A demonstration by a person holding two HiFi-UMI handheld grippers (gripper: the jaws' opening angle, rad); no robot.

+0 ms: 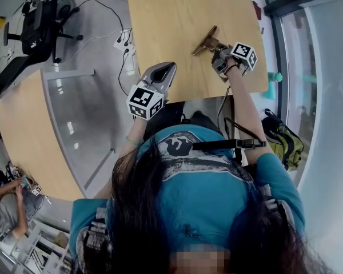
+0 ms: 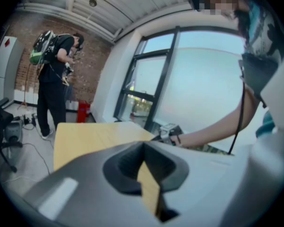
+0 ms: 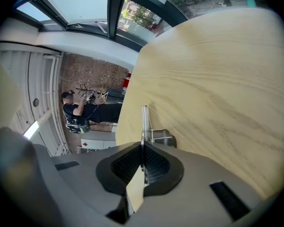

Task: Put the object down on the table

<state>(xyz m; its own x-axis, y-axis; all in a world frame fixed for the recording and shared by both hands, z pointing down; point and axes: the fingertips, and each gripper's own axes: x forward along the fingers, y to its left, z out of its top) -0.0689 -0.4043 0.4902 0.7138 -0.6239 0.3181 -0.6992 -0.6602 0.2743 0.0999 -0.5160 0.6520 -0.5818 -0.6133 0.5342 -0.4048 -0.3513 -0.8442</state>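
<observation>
Right tongs [image 3: 142,148] on forward-pointing metal tool [image 3: 145,121]

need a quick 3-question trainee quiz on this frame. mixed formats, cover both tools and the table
1. Multiple choice: which tool is clamped on the thin metal object? A) left tool B) right tool C) neither
2. True or false: the left tool has something between its jaws.
3. Fill in: the right tool is held over a light ___ table.

Key: 1 B. 2 False: its jaws are together with nothing in them. 3 wooden.
</observation>
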